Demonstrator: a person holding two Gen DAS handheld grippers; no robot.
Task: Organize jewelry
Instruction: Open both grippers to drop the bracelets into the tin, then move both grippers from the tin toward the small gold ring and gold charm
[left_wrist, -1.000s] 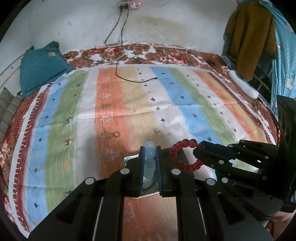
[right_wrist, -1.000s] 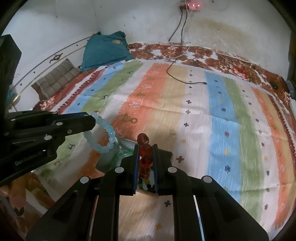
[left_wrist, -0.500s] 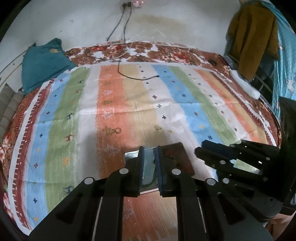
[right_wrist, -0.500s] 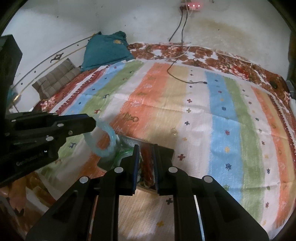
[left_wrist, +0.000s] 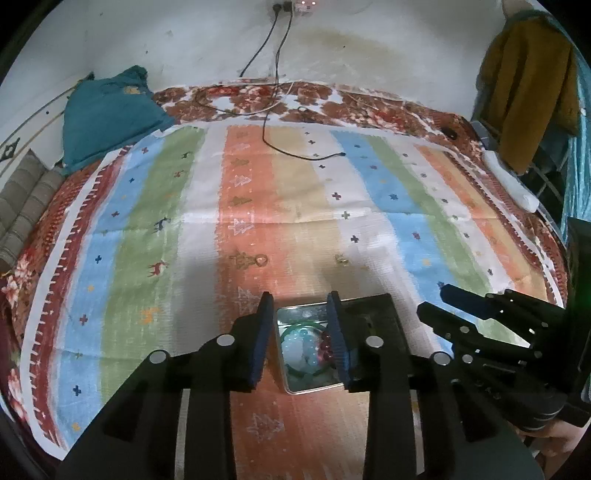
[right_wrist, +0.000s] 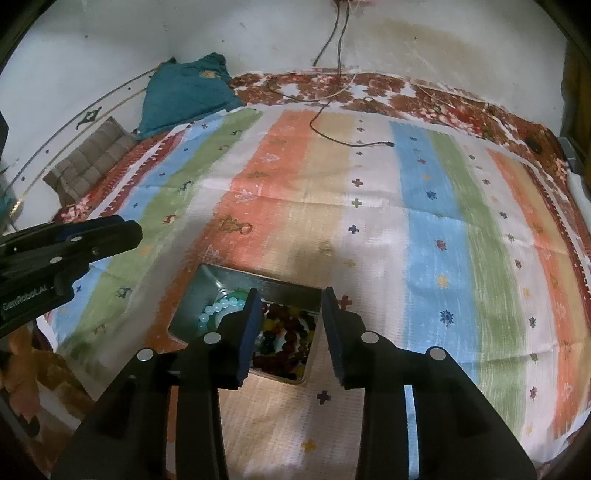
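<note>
Right wrist view: shiny rectangular metal tin (right_wrist: 221, 280) holding a pale blue bead bracelet (right_wrist: 218, 308) and dark red beads (right_wrist: 286, 334); right gripper (right_wrist: 290, 308) and left gripper (left_wrist: 300, 312) both spread, empty.

A bed (left_wrist: 369, 107) with a red-brown floral sheet carried a striped woven mat (left_wrist: 295, 229) over most of its top. On the mat sat an open metal tin (right_wrist: 207, 291) holding beaded bracelets, and a small ring (left_wrist: 261, 260) lay beyond it. A black cable (left_wrist: 295, 147) trailed from the wall onto the mat. A teal pillow (left_wrist: 107, 114) rested at the bed's far left corner.
</note>
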